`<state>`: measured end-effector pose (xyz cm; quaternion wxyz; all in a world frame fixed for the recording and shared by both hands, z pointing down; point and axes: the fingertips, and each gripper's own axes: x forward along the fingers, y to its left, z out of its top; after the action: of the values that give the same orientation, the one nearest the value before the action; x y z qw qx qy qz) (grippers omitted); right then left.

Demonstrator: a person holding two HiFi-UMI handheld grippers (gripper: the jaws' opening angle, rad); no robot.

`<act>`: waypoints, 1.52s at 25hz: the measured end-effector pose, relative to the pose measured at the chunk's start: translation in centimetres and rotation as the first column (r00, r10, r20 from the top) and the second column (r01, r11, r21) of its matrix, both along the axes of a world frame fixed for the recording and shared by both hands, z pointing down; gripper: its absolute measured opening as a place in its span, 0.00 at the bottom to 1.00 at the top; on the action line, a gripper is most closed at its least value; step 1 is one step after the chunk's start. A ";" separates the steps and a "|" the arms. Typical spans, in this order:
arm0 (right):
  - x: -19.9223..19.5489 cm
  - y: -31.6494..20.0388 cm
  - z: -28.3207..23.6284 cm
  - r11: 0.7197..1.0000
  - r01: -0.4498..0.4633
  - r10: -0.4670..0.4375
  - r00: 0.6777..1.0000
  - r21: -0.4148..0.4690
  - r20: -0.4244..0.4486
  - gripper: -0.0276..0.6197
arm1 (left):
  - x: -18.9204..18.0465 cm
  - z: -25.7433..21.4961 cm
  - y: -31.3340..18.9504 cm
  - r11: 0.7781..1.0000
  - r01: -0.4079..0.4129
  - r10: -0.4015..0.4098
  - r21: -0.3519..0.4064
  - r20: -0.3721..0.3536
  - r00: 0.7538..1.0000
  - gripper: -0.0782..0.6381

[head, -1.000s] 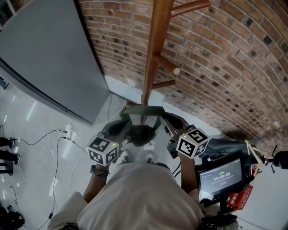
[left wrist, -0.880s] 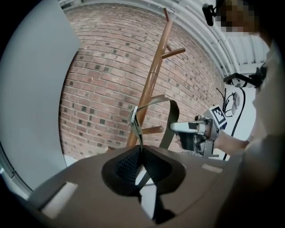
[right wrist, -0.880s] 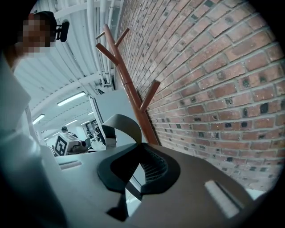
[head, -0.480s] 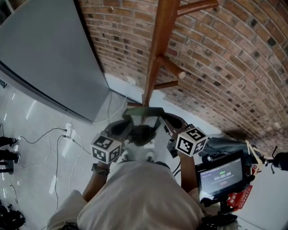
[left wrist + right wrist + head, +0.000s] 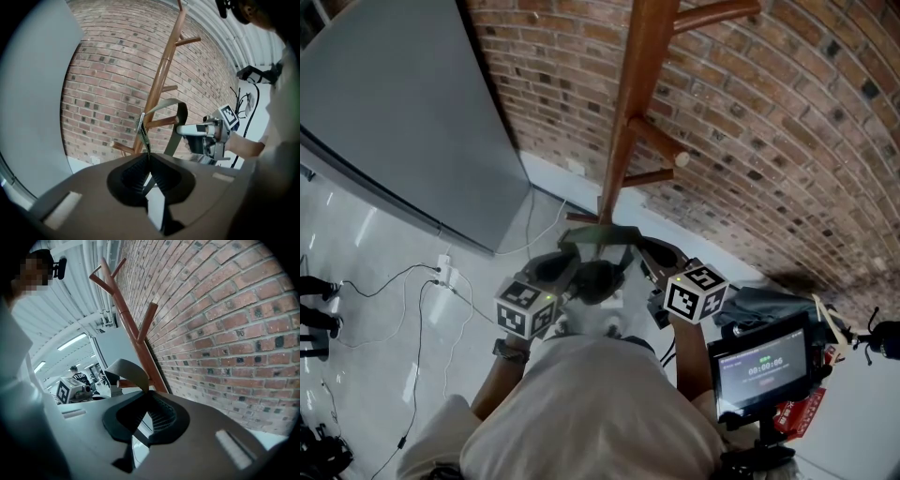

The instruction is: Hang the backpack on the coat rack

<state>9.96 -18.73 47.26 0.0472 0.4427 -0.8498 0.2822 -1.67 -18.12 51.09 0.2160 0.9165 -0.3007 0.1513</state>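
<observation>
Lowered slightly, left hand-held gripper (image 5: 149, 161) and right hand-held gripper (image 5: 146, 399) each clamp the backpack strap (image 5: 598, 231), holding its loop open for a coat rack (image 5: 630, 112) peg (image 5: 660, 142).

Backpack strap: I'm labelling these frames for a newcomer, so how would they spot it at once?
Find the brick wall, then the wooden coat rack standing before it. In front of its post, a grey-green backpack strap spans between the left gripper and right gripper, each shut on one end. Unlike the rack's round brown pegs, it is a flat fabric band.
</observation>
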 end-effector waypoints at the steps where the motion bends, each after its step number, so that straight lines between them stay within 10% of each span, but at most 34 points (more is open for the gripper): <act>1: 0.0 0.0 0.1 1.000 0.001 -0.001 1.000 -0.003 -0.001 0.05 | 0.0 0.1 0.0 1.000 0.000 0.000 -0.002 0.001 1.000 0.13; 38: 0.1 -0.8 2.8 0.997 0.002 -0.003 1.000 -0.077 -0.009 0.05 | 0.6 3.2 -0.8 0.999 -0.012 0.014 -0.046 0.046 0.999 0.13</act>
<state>10.05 -19.53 50.03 0.0682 0.4408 -0.8386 0.3126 -1.05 -18.97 54.29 0.2288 0.9097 -0.2960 0.1805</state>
